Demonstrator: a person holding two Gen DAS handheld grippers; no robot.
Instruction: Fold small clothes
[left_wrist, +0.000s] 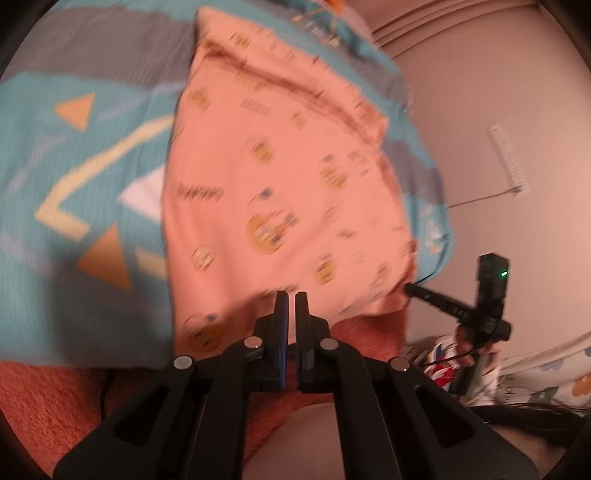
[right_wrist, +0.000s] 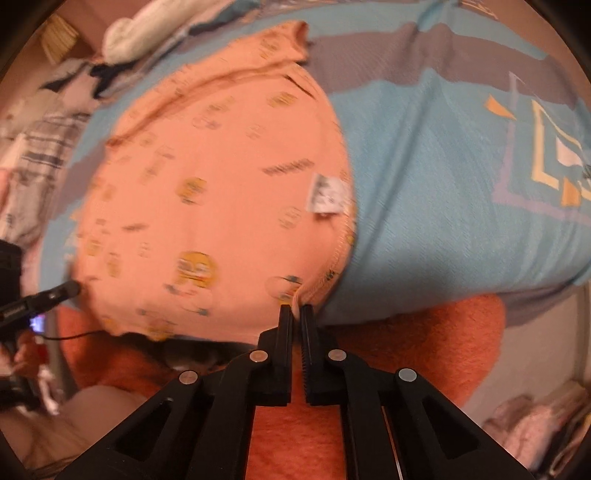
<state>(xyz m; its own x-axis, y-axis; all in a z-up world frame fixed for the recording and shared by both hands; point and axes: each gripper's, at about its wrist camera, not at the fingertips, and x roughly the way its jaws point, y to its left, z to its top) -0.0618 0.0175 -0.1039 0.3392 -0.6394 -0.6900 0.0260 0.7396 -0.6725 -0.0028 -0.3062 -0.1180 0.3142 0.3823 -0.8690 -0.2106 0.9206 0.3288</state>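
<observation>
Peach garment bears white tag, its print unreadable.

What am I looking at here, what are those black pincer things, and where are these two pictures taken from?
They are two hand-held tools, each with a camera looking along its fingers. One picture comes from the left gripper, the other from the right gripper; each also shows in the other's view, at the side. A peach garment printed with yellow smiley faces lies on a teal patterned blanket, with an orange fuzzy cloth nearer the cameras. Both grippers are shut on the garment's near edge, one toward each corner, ready to fold.
</observation>
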